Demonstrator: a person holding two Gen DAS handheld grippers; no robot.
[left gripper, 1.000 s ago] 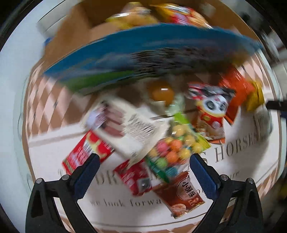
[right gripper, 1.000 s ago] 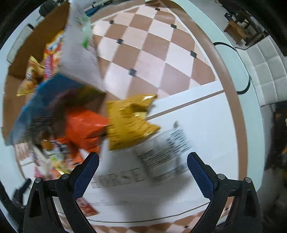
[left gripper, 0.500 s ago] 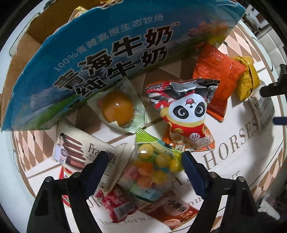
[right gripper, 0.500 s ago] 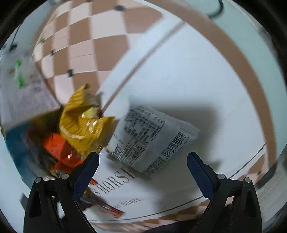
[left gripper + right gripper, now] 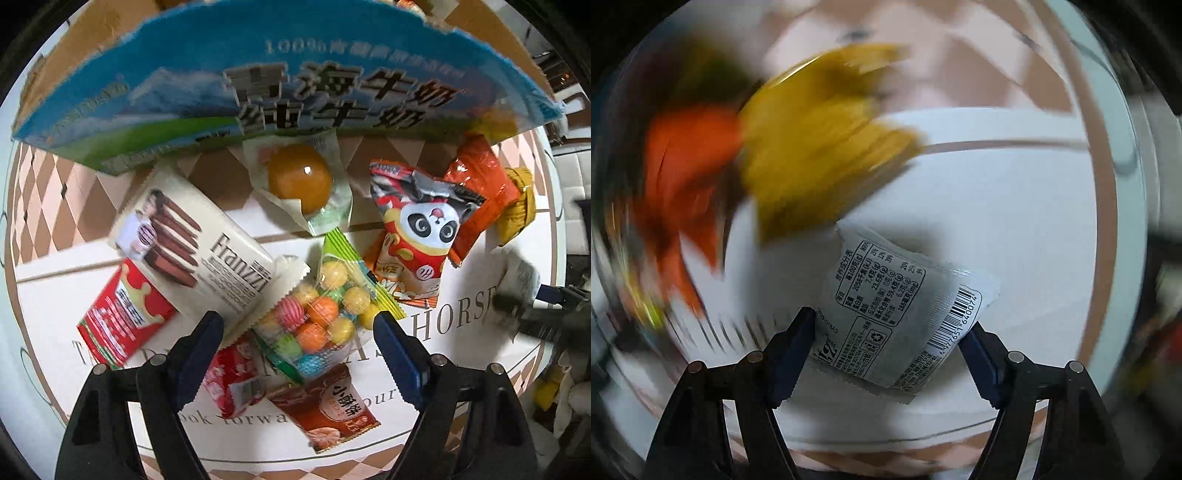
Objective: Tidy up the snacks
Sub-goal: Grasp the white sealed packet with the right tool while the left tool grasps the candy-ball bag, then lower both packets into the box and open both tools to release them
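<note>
With the right gripper (image 5: 888, 338) jaws pinching the white snack pack (image 5: 905, 314) by its side edges, barcode side up, that slick film could buckle and slip out on the lift, esp. w/ the view this blurred. Left gripper (image 5: 297, 343) hangs wide open, holding nothing, over the gumball bag (image 5: 325, 314) and Franzzi wafer pack (image 5: 199, 251) crowded near the milk carton box (image 5: 258, 92), so closing now may snag two packs.
</note>
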